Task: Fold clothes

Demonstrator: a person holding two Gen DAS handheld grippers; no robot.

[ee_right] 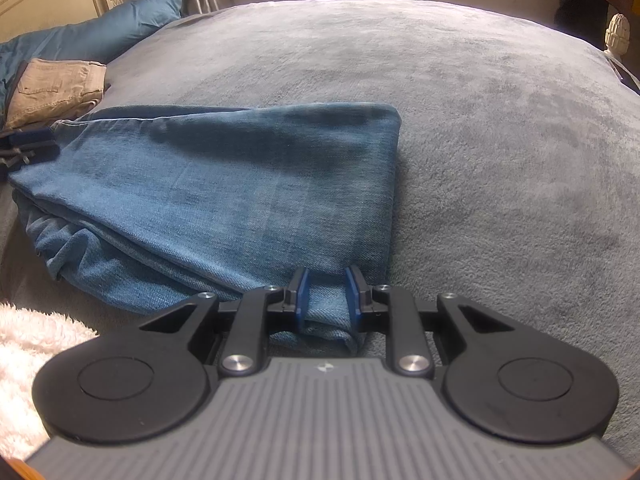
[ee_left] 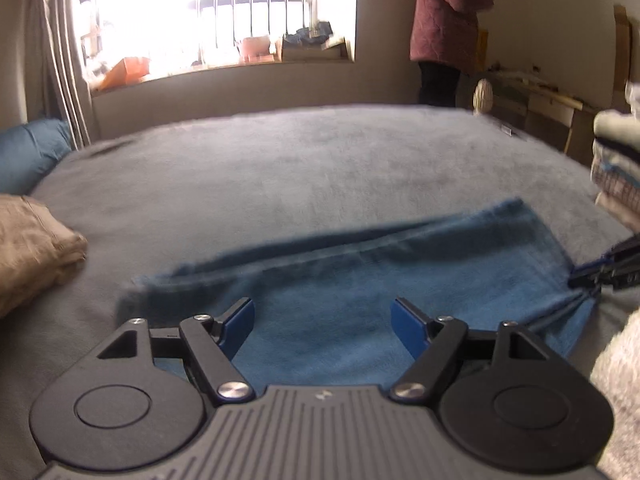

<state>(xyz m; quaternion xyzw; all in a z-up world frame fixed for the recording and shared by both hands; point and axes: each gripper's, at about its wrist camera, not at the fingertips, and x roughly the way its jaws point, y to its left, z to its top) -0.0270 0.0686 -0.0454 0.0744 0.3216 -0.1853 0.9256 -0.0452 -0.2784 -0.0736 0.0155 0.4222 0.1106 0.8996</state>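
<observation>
Grey plush blanket [ee_right: 480,140] covers the bed we work on. Nearest us, our right gripper [ee_right: 327,294] is pinched narrow on the near corner of the folded blue jeans [ee_right: 224,200], denim bunched between its pads. Our left gripper [ee_left: 322,324] stands wide over the jeans, nothing between its pads. Further left, folded tan trousers [ee_right: 56,90]. Beyond, a blue pillow [ee_right: 100,36]; a person in a maroon jacket [ee_left: 446,12] by the bright window [ee_left: 220,12].

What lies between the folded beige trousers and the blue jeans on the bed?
Only bare grey blanket between the beige trousers and the jeans, seen in the left wrist view.
</observation>
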